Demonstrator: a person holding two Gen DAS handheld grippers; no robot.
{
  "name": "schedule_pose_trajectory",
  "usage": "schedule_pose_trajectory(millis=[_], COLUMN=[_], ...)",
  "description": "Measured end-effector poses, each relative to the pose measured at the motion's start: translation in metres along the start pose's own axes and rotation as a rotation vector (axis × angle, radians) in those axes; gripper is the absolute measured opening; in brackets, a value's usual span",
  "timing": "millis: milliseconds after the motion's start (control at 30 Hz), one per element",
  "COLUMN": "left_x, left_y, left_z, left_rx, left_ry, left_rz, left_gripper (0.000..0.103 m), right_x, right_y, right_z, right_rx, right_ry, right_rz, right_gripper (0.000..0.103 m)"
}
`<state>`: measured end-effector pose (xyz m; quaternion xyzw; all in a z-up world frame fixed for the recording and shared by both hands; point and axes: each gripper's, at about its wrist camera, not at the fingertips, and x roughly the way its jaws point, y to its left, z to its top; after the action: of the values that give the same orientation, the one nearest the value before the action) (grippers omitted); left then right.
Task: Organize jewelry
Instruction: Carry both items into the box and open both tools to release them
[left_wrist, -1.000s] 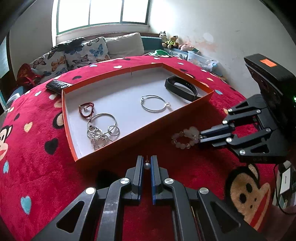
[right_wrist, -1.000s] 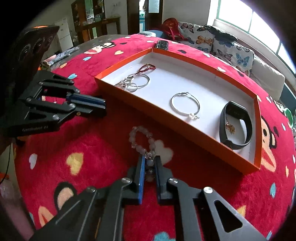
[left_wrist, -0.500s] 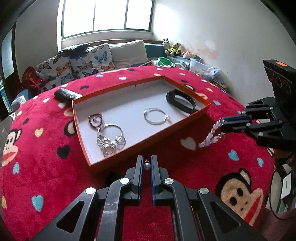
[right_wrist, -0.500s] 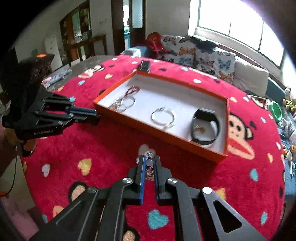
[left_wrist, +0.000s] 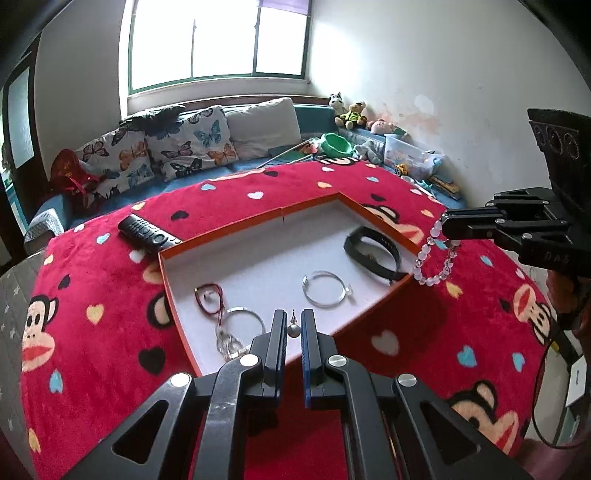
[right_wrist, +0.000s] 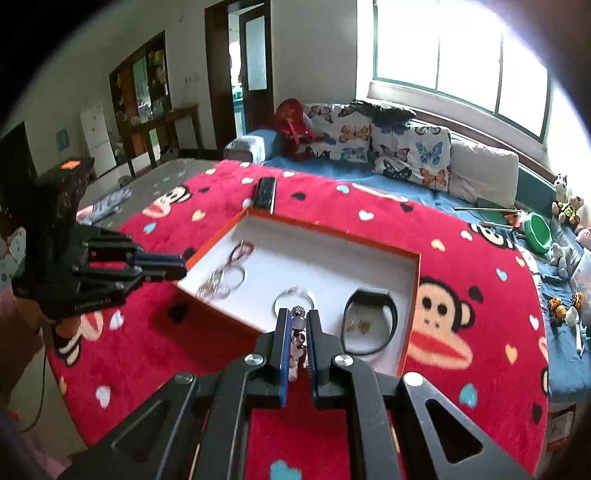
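My left gripper (left_wrist: 293, 325) is shut on a small silver ball stud earring (left_wrist: 294, 329), held above the near edge of the orange-rimmed tray (left_wrist: 236, 229). My right gripper (right_wrist: 297, 325) is shut on a pale bead bracelet (right_wrist: 298, 341), which hangs in a loop (left_wrist: 432, 258) below the right gripper (left_wrist: 448, 223) over the tray's right corner. In the tray lie a black wristband (left_wrist: 373, 253), a silver bangle (left_wrist: 327, 290), a red heart-shaped cord (left_wrist: 208, 297) and a cluster of silver rings (left_wrist: 236, 332). The left gripper (right_wrist: 177, 266) shows at the tray's left corner in the right wrist view.
A black remote control (left_wrist: 147, 232) lies on the red monkey-print blanket (left_wrist: 92, 295) behind the tray (right_wrist: 413, 280). A sofa with butterfly cushions (left_wrist: 177, 147) and toys stands behind the table. A person's hand (left_wrist: 569, 295) holds the right gripper at the right edge.
Both grippers have risen. The bead bracelet has been lifted off the blanket and now dangles over the tray's right corner. The left gripper still holds the earring, now over the tray's near edge.
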<state>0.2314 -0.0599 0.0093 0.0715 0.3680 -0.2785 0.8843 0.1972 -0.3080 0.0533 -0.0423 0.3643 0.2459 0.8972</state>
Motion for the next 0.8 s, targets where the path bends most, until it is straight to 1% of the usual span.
schedule_pose_trajectory(millis=[167,400,600,800], left_x=[0.025,0.062,0.080,0.092], left_y=[0.008,0.012,0.013,0.009], left_z=[0.013,0.010,0.002,0.000], left_rx=[-0.026,-0.035,-0.041,-0.040], left_ry=[0.036,0.105,0.134,0.162], left_rz=[-0.020,-0.030,-0.046,-0.047], left_gripper=[0.007,0.007,0.007,0.007], right_x=[0.018,0.049,0.055,0.062], right_y=[-0.008,-0.021,-0.023,-0.029], right_z=[0.009,0.003,-0.007,-0.011], right_rx=[0.032,0.098,0.109,0.137], right_ry=[-0.006,0.045,0.079,0.104], right_rz=[0.010,0.035,0.038,0.049], right_gripper=[0.010,0.010,0.010,0.010])
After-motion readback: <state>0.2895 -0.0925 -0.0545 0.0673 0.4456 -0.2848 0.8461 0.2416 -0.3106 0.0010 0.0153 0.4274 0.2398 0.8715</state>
